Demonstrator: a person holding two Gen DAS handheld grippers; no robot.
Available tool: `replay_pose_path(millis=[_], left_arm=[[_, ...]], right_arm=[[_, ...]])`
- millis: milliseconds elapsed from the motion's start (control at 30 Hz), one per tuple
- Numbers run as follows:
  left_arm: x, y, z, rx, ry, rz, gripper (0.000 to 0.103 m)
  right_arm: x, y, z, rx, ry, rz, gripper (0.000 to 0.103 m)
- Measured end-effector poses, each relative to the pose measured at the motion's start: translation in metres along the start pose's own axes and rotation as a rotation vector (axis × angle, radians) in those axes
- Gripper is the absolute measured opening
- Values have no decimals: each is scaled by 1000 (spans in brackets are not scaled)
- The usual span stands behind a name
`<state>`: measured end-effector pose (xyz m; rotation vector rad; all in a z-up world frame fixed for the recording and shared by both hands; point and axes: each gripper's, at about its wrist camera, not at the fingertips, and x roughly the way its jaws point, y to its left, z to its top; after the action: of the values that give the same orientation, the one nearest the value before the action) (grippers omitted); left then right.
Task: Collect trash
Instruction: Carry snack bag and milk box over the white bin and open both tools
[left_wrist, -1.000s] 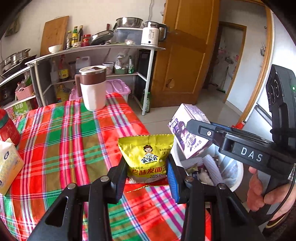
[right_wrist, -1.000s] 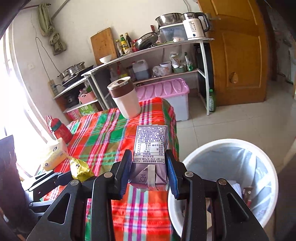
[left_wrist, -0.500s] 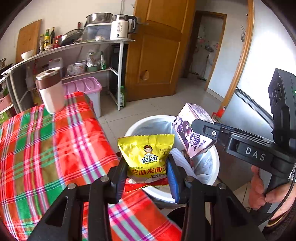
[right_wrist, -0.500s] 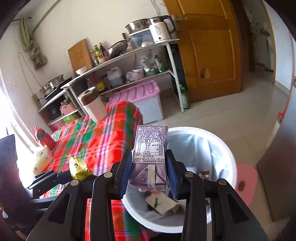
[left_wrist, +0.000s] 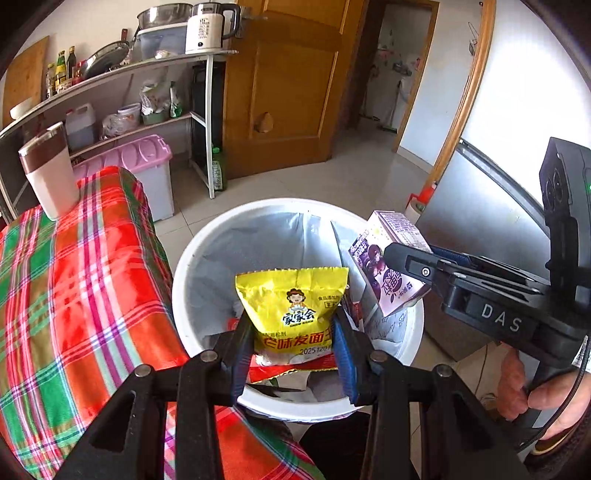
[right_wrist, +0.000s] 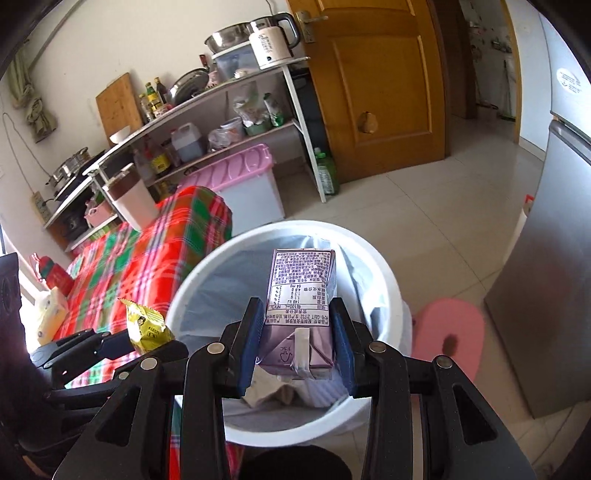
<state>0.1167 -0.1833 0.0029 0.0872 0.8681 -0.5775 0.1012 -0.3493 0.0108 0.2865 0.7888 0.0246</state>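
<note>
My left gripper (left_wrist: 293, 354) is shut on a yellow snack packet (left_wrist: 293, 308) and holds it over the white trash bin (left_wrist: 192, 251), which has a grey liner and some rubbish inside. My right gripper (right_wrist: 297, 354) is shut on a purple drink carton (right_wrist: 301, 302) and holds it above the same bin (right_wrist: 384, 280). In the left wrist view the carton (left_wrist: 388, 266) hangs over the bin's right rim. In the right wrist view the packet (right_wrist: 146, 325) shows at the bin's left edge.
The table with a red and green plaid cloth (left_wrist: 74, 280) lies left of the bin and bears a white jug with a brown lid (left_wrist: 48, 173). A grey fridge (right_wrist: 554, 280), a pink stool (right_wrist: 448, 332), a pink-lidded box (left_wrist: 147, 162) and shelves (left_wrist: 122, 74) surround it.
Both grippers have moved right, off the table, and now hold the packet and the carton over the bin. Both stayed shut on their loads.
</note>
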Motion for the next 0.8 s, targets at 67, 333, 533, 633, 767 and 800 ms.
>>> replay_pose_path(millis=[67,333,533,633,767,800], left_arm=[[7,-2,0,3,16,-5,42],[24,-1,-2,-9,64,-2,43],[26,0,-1,-16,68,5,49],[25,0,-1,-14,65,5,53],[23,2,0,-24,56,7,60],[21,3,0,-27,53,6,60]], right_arm=[[6,-5,-1,1,14,-20,38],[23,-17,-7,-6,49,-62,38],[27,-17,-6,-3,53,-67,39],[28,-14,-6,1,47,-79,41],[25,-14,-6,6,38,-72,47],[24,-14,-6,7,34,-73,47]])
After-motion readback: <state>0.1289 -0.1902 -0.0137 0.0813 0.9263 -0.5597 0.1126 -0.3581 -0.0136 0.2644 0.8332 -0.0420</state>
